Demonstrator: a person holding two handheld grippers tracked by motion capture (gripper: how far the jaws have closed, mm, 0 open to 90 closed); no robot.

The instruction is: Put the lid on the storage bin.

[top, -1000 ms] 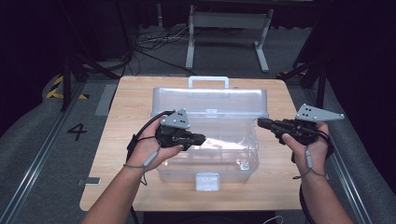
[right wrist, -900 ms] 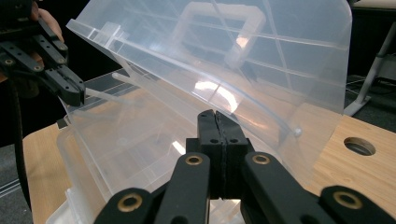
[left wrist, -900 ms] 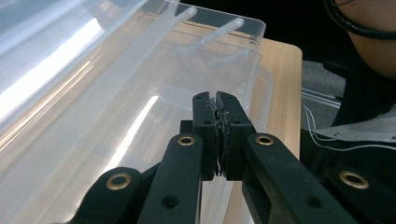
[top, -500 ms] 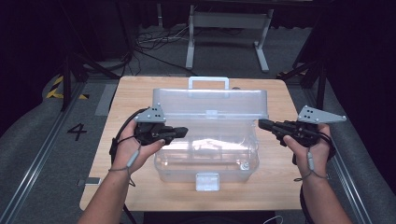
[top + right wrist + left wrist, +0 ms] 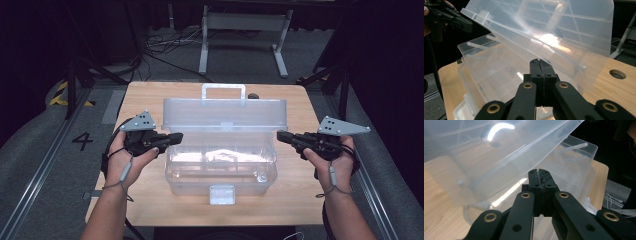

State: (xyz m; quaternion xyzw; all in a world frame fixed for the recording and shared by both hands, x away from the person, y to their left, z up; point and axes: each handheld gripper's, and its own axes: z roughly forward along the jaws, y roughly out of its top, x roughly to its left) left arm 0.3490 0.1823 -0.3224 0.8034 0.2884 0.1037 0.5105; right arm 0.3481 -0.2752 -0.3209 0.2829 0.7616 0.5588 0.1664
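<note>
A clear plastic toolbox stands in the middle of the wooden table, its lid raised and leaning back. My left gripper is shut with nothing in it, its tips just at the box's left wall. In the left gripper view the left gripper's jaws meet in front of the tilted lid. My right gripper is also shut and empty, its tips by the box's right wall. The right gripper's closed jaws point at the lid, with the left gripper beyond.
The box has a white front latch and a carry handle behind the lid. A round hole is in the tabletop at the back. Metal stand legs and cables lie on the floor beyond.
My left gripper has moved left, from over the box's left part to beside its left wall. The right gripper and the box have stayed put.
</note>
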